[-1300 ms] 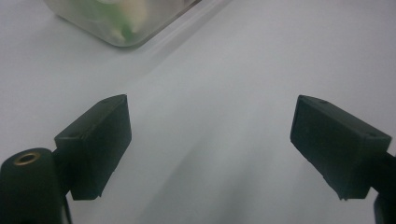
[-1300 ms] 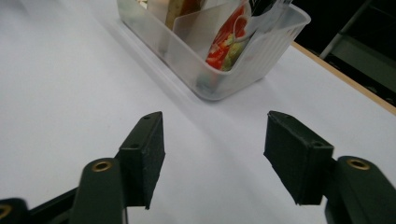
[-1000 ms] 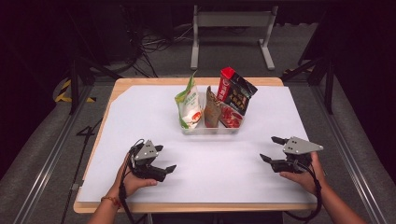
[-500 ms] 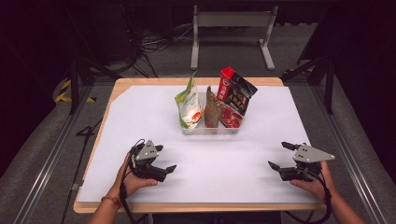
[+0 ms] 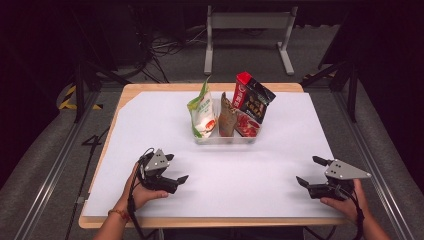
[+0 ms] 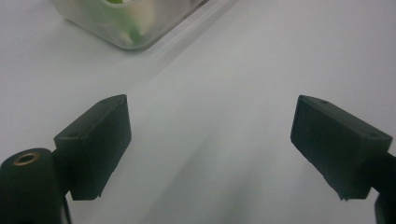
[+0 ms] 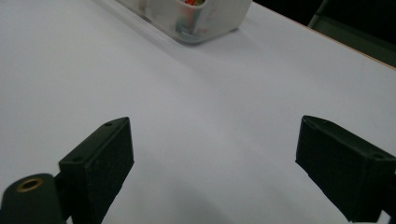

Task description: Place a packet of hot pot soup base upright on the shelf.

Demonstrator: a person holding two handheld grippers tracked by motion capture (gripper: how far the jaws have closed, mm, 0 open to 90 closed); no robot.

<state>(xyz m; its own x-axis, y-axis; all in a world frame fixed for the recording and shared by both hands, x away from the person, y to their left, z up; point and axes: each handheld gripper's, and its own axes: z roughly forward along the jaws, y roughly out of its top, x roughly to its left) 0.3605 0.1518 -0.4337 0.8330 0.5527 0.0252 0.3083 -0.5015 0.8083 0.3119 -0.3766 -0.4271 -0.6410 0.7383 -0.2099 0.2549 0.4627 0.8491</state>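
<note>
A clear plastic bin (image 5: pixel 225 138) stands mid-table on the white sheet. In it are a green-and-white pouch (image 5: pixel 202 111), a brown pouch (image 5: pixel 226 120) and a red-and-black bag (image 5: pixel 251 98) leaning right. My left gripper (image 5: pixel 176 168) rests at the front left, held by a hand, open and empty; its jaws stand wide apart in the left gripper view, with the bin's corner (image 6: pixel 126 28) ahead. My right gripper (image 5: pixel 312 171) sits low at the front right, open and empty, the bin (image 7: pixel 196 18) far ahead of it.
The white sheet (image 5: pixel 270 160) covers a wooden table with its rim (image 5: pixel 200 222) showing at the front. Metal rails (image 5: pixel 55 165) run along both sides of the table. A grey frame (image 5: pixel 247 22) and cables lie on the floor behind.
My right gripper has drawn back toward the front right corner and sunk lower to the table. The left gripper has stayed put.
</note>
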